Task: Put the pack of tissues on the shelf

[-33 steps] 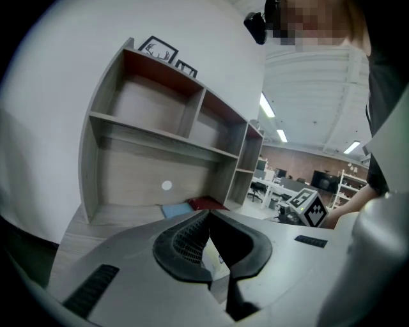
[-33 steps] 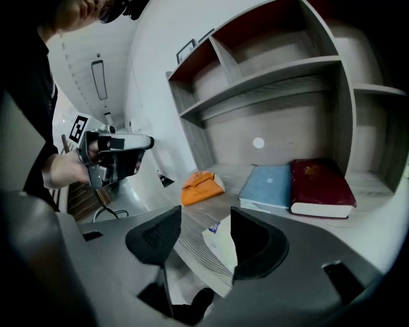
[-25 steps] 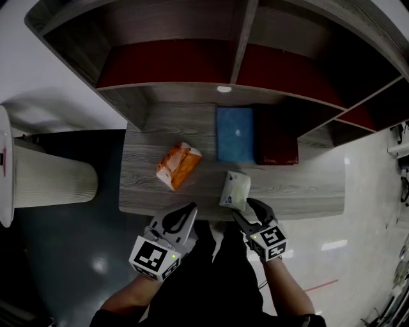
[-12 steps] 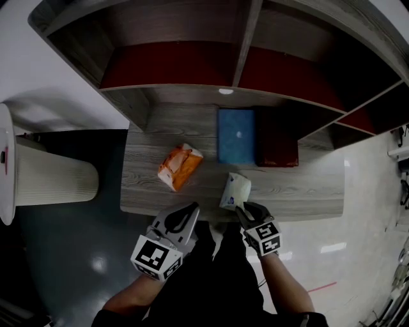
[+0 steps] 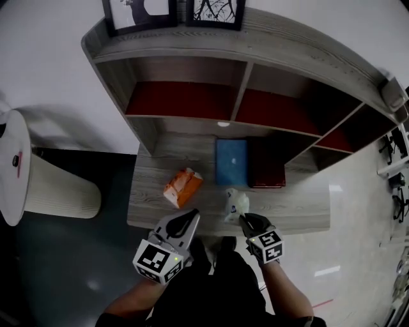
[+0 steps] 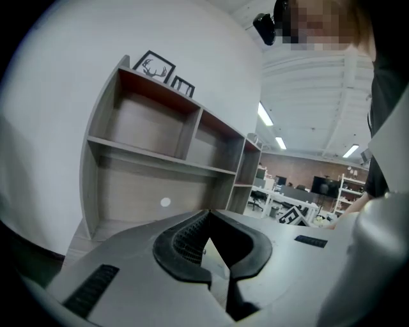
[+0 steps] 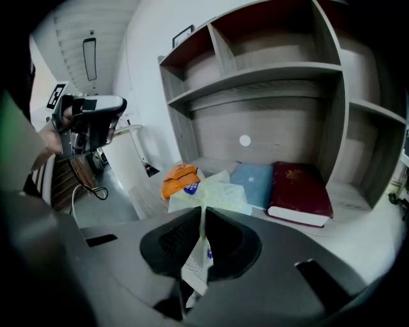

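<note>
Nearest the person, the left claw (image 6: 206, 213) is staying out in front of the bench (image 5: 300, 204), clenched tight with nothing between its jaws. Beside it, the right claw (image 7: 202, 211) has just been closing, and its jaws are now pinching the wrapper end of the pack of tissues (image 7: 216, 191). The pale pack is sitting at the bench's front edge, right at the claw's tips; whether it is clear of the wood cannot be told.

Just beyond and to the left, an orange packet (image 5: 183, 187) is lying on the bench, apart from the tissues. Farther back, a blue book (image 5: 231, 161) and a dark red book (image 5: 265, 166) are lying flat side by side, reaching under the shelf (image 5: 241, 96). The shelf's red-backed compartments are standing over the rear of the bench, and two framed pictures (image 5: 172, 9) are leaning on its top.
</note>
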`<action>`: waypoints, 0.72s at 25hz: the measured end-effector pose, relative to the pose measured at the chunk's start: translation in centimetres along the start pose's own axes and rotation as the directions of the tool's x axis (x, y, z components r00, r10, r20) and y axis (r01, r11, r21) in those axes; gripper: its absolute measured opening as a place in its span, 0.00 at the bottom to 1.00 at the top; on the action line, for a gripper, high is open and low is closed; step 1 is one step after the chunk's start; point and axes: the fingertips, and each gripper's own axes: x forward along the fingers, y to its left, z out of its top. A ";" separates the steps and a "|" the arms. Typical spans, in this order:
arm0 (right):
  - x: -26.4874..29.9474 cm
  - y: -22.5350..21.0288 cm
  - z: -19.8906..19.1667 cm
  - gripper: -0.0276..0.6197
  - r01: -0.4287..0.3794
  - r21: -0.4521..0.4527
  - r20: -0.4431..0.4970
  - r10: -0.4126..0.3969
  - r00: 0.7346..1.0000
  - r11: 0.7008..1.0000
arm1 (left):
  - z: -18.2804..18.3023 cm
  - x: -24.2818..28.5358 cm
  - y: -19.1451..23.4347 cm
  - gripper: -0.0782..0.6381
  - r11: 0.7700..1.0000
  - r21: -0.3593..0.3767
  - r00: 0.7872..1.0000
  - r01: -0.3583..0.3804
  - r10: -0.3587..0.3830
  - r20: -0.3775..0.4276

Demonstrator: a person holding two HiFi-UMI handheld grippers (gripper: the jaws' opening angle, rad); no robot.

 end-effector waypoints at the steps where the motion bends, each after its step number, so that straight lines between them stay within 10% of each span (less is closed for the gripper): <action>1: -0.4 0.0 0.9 0.09 0.002 -0.009 0.013 -0.002 1.000 1.000 | 0.4 -0.2 0.0 0.13 1.000 0.004 1.000 0.001 -0.001 0.005; 18: -5.9 -0.3 14.6 0.08 -0.106 -0.132 0.247 0.136 0.959 0.986 | 4.1 1.3 1.2 0.13 0.991 0.014 0.991 -0.130 0.130 0.044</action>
